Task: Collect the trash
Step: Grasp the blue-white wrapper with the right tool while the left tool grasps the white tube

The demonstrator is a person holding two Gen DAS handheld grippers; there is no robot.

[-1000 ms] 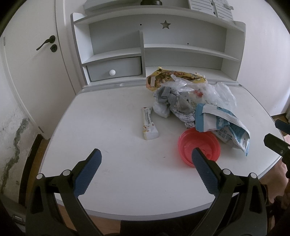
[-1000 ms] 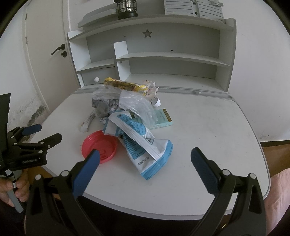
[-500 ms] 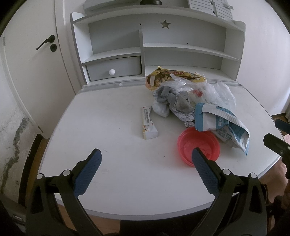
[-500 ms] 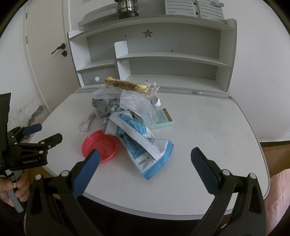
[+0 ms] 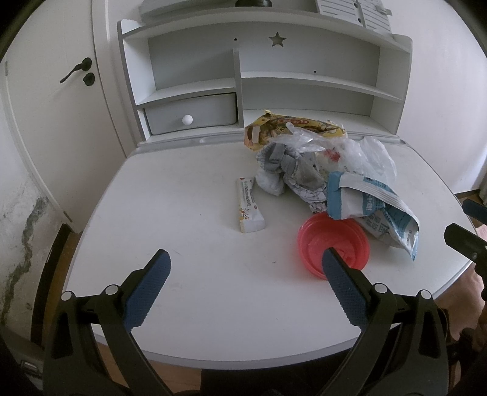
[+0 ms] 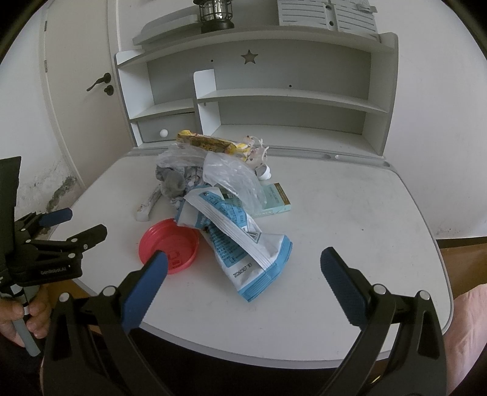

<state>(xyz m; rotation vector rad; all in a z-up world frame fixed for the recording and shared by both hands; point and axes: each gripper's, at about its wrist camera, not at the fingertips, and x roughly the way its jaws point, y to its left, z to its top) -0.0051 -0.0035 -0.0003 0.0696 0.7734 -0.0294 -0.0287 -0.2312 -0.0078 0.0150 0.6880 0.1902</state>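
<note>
A heap of trash lies on the white desk (image 5: 188,292): a red plastic lid (image 5: 334,243) (image 6: 169,245), a blue-and-white pouch (image 5: 374,210) (image 6: 240,243), a yellow snack wrapper (image 5: 292,129) (image 6: 210,143), clear plastic bags (image 5: 359,155) (image 6: 231,179), crumpled grey paper (image 5: 286,170), a small white stick wrapper (image 5: 249,210) and a pale green box (image 6: 274,202). My left gripper (image 5: 245,275) is open and empty, held over the desk's front, its right finger in front of the lid. My right gripper (image 6: 243,274) is open and empty, near the pouch's front end.
A white shelf unit with a drawer (image 5: 191,117) stands at the back of the desk. A lantern (image 6: 214,13) sits on its top. A white door (image 5: 45,91) is at the left. The desk's front edge is rounded.
Both grippers have barely moved. The view has drifted very slightly; the trash lies as before.
</note>
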